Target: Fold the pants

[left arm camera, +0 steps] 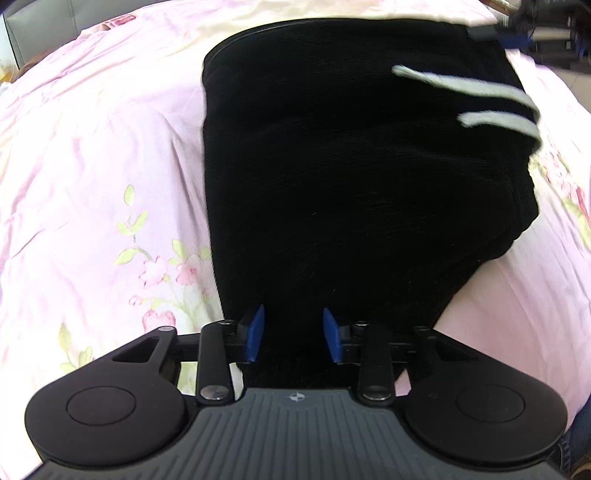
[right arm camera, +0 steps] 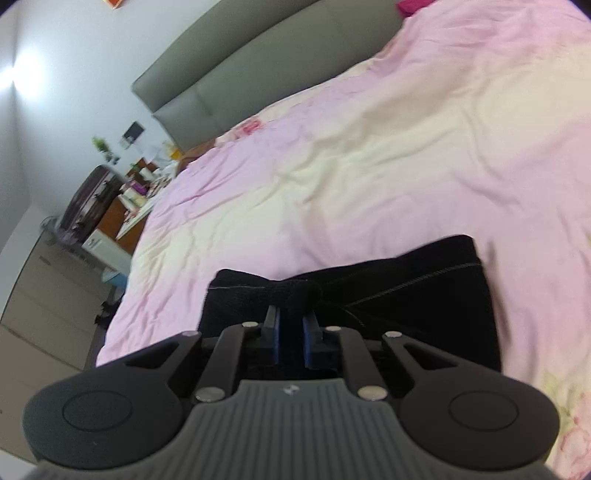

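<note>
Black pants lie on the pink floral bedsheet, folded lengthwise, with two white drawstrings at the far right near the waist. My left gripper is open, its blue pads apart over the near end of the pants, holding nothing. In the right wrist view, my right gripper is shut on a bunched fold of the black pants, lifting the stitched hem edge off the sheet. The right gripper also shows blurred at the far right of the left wrist view.
The pink and cream sheet spreads wide beyond the pants. A grey headboard stands at the back. A cluttered bedside table and a suitcase stand left of the bed.
</note>
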Demonstrator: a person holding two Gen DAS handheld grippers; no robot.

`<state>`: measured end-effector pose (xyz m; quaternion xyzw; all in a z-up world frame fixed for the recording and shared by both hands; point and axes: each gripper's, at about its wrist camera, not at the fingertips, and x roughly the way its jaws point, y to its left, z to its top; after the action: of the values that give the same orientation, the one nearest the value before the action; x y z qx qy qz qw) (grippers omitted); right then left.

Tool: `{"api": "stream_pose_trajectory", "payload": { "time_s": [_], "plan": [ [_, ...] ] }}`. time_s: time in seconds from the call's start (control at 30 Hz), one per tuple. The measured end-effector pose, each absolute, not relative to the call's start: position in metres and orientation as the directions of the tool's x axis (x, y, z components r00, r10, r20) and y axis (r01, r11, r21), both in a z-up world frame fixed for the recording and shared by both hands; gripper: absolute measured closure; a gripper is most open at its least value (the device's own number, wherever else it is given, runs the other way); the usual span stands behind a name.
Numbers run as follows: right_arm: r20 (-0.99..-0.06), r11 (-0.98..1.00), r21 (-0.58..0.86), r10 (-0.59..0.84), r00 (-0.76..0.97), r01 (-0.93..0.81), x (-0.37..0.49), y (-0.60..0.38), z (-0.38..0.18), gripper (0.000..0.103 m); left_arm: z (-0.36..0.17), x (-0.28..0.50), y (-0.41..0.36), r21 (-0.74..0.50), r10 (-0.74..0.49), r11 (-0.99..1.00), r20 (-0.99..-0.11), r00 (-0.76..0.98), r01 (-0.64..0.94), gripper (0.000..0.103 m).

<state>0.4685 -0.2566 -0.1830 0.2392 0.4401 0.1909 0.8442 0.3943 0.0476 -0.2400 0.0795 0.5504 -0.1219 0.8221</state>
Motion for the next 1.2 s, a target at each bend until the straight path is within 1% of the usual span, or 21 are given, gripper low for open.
{"api": "stream_pose_trajectory", "payload": {
  "time_s": [0.17,0.27,0.3,0.37,0.4,0.43,0.5,0.6,0.7,0.73,0.77,0.8,0.83,0.9,0.93,1.0,1.03,1.1,1.13,1.17,1.2],
  "plan": [
    [-0.766,0.885,0.465,0.393,0.509,0.016,0.458,-0.272,-0.235,0.100,-0.243,0.380,0.046,0.024,-0.076,0.956,-0.942,0.328,0.293,0.074],
    [-0.779,0.895,0.445,0.365,0.510,0.038,0.461,-0.270,-0.256,0.099,-0.242,0.369,0.048,0.018,-0.069,0.957,-0.956,0.287,0.290,0.085],
    [-0.779,0.897,0.441,0.361,0.513,0.038,0.463,-0.269,-0.255,0.097,-0.241,0.364,0.049,0.026,-0.061,0.954,-0.959,0.278,0.298,0.085],
    [-0.783,0.900,0.435,0.358,0.509,0.037,0.467,-0.268,-0.252,0.089,-0.234,0.358,0.052,0.028,-0.058,0.957,-0.957,0.284,0.287,0.085],
    [-0.788,0.903,0.428,0.354,0.504,0.037,0.468,-0.269,-0.248,0.083,-0.229,0.355,0.056,0.011,-0.070,0.963,-0.954,0.291,0.268,0.085],
    [-0.792,0.911,0.412,0.338,0.509,0.036,0.466,-0.271,-0.241,0.073,-0.221,0.349,0.066,-0.007,-0.086,0.969,-0.947,0.311,0.246,0.085],
    [-0.787,0.921,0.389,0.317,0.530,0.027,0.457,-0.278,-0.226,0.070,-0.209,0.349,0.075,-0.042,-0.116,0.976,-0.929,0.350,0.214,0.085],
    [-0.745,0.897,0.440,0.386,0.544,-0.035,0.430,-0.288,-0.206,0.070,-0.192,0.352,0.075,-0.047,-0.133,0.978,-0.894,0.429,0.204,0.085],
    [-0.701,0.864,0.495,0.461,0.544,-0.095,0.396,-0.291,-0.202,0.068,-0.185,0.359,0.063,-0.067,-0.154,0.977,-0.874,0.462,0.200,0.085],
    [-0.677,0.841,0.526,0.505,0.536,-0.127,0.388,-0.291,-0.206,0.058,-0.190,0.366,0.058,-0.067,-0.158,0.976,-0.874,0.460,0.208,0.085],
    [-0.655,0.816,0.554,0.548,0.520,-0.162,0.380,-0.290,-0.212,0.050,-0.193,0.369,0.051,-0.056,-0.157,0.972,-0.877,0.454,0.227,0.082],
    [-0.659,0.815,0.554,0.554,0.509,-0.169,0.375,-0.288,-0.219,0.036,-0.198,0.370,0.044,-0.030,-0.145,0.967,-0.883,0.446,0.254,0.079],
    [-0.673,0.825,0.536,0.546,0.499,-0.180,0.369,-0.285,-0.227,0.032,-0.202,0.367,0.037,0.003,-0.124,0.960,-0.891,0.436,0.281,0.079],
    [-0.705,0.844,0.487,0.531,0.471,-0.223,0.362,-0.277,-0.244,0.035,-0.218,0.363,0.030,0.055,-0.090,0.944,-0.905,0.417,0.325,0.075],
    [-0.726,0.851,0.473,0.523,0.447,-0.228,0.360,-0.274,-0.253,0.047,-0.223,0.360,0.028,0.074,-0.079,0.937,-0.907,0.413,0.341,0.074],
    [-0.709,0.830,0.509,0.555,0.434,-0.228,0.355,-0.274,-0.261,0.070,-0.233,0.356,0.025,0.098,-0.058,0.930,-0.913,0.403,0.355,0.071],
    [-0.702,0.836,0.497,0.544,0.459,-0.232,0.350,-0.276,-0.259,0.078,-0.239,0.355,0.026,0.105,-0.049,0.929,-0.916,0.399,0.354,0.071],
    [-0.713,0.849,0.460,0.528,0.461,-0.261,0.345,-0.276,-0.255,0.086,-0.249,0.354,0.028,0.081,-0.065,0.933,-0.921,0.384,0.352,0.071],
    [-0.737,0.861,0.444,0.509,0.446,-0.248,0.344,-0.276,-0.259,0.088,-0.253,0.354,0.030,0.070,-0.072,0.935,-0.923,0.379,0.348,0.071],
    [-0.751,0.868,0.440,0.497,0.435,-0.231,0.345,-0.276,-0.264,0.089,-0.256,0.356,0.032,0.052,-0.081,0.940,-0.926,0.369,0.337,0.073],
    [-0.762,0.873,0.438,0.487,0.426,-0.214,0.347,-0.276,-0.270,0.089,-0.258,0.358,0.033,0.029,-0.095,0.944,-0.930,0.355,0.328,0.079]
  ]
}}
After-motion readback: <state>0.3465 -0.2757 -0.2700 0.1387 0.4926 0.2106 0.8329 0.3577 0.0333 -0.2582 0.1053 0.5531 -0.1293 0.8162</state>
